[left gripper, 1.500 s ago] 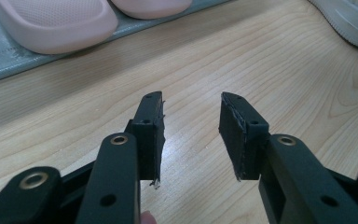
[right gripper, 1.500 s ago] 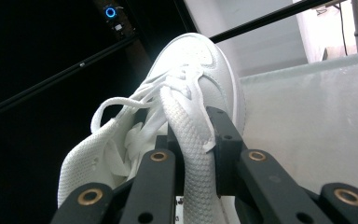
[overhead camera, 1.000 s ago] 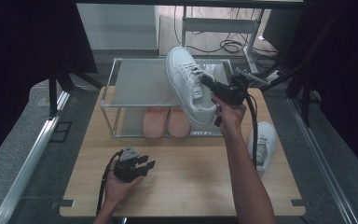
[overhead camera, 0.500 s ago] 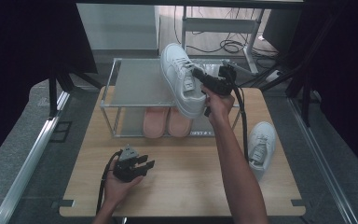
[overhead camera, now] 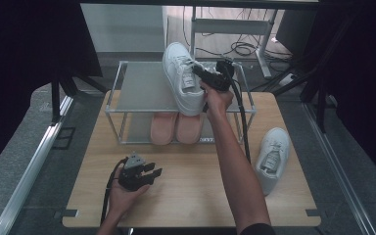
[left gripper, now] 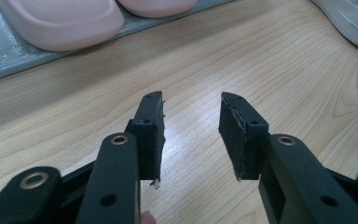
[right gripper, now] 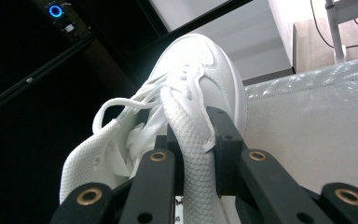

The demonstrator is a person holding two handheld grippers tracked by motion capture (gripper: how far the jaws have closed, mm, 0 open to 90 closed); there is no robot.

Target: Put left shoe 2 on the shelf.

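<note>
Here my right tool [overhead camera: 200, 73] is clamped on a white sneaker [overhead camera: 182, 78], its two black jaws pinching the padded collar at the side of the shoe's opening. In the right gripper view the sneaker [right gripper: 186, 88] shows a smooth white toe, a woven mesh-like collar and loose white laces looping out to the left of the jaws. It hangs tilted, toe pointing to the far side, over the right part of the rack's top shelf [overhead camera: 144, 88], and I cannot tell whether its sole touches the shelf. The shoe lies to the left of my right hand [overhead camera: 216, 100], with the tool reaching into it from the right.

My left tool [overhead camera: 149, 173] rests low at the near left of the wooden surface [overhead camera: 191, 186], its jaws standing apart with nothing between them; the left gripper view shows only bare wood grain between the pads [left gripper: 151, 135].

On the rack's lower shelf sits a pair of pink slippers [overhead camera: 176, 128]. A second white sneaker [overhead camera: 272, 156] lies on the surface at the right, well apart from the one I hold.
</note>
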